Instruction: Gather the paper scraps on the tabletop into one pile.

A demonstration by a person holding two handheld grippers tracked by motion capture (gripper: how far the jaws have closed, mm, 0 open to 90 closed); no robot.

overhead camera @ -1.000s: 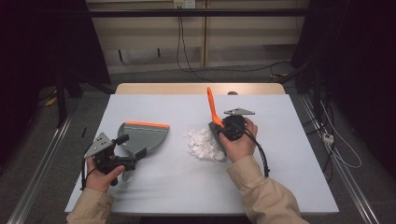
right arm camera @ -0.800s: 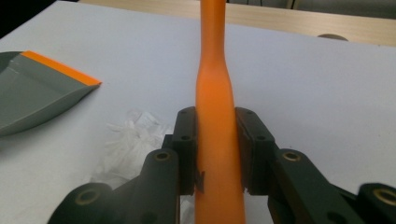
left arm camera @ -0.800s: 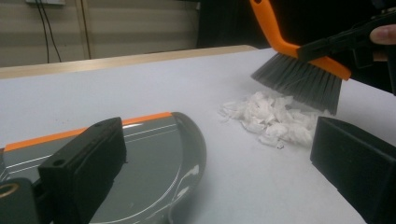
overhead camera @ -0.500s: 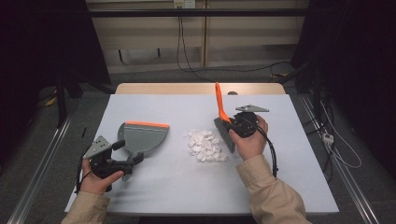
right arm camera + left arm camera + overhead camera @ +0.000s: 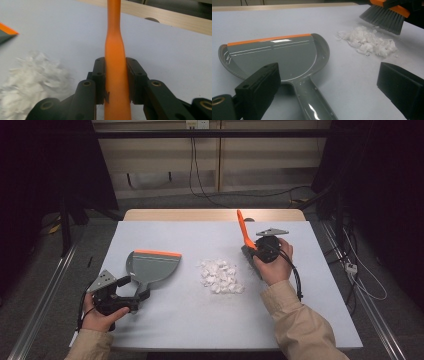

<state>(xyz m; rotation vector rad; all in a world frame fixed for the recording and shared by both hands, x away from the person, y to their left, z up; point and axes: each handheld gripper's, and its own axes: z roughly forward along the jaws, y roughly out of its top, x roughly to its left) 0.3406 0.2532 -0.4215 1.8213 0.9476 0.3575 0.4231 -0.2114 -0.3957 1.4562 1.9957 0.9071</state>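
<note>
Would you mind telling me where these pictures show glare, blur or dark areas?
High view: the table is evenly lit, while the room around it falls into darkness. Left gripper view: bright glare streaks lie on the glossy dustpan and its handle; the near black jaws look soft. Right gripper view: the white scraps are smeared with blur, while the orange brush handle is fairly sharp.

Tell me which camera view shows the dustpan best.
The left gripper view: the dustpan lies close up there, with pan, orange lip and handle plain between the open jaws. The high view shows the dustpan whole but small, beside the paper scraps. The right gripper view catches just an orange corner at its left edge.
</note>
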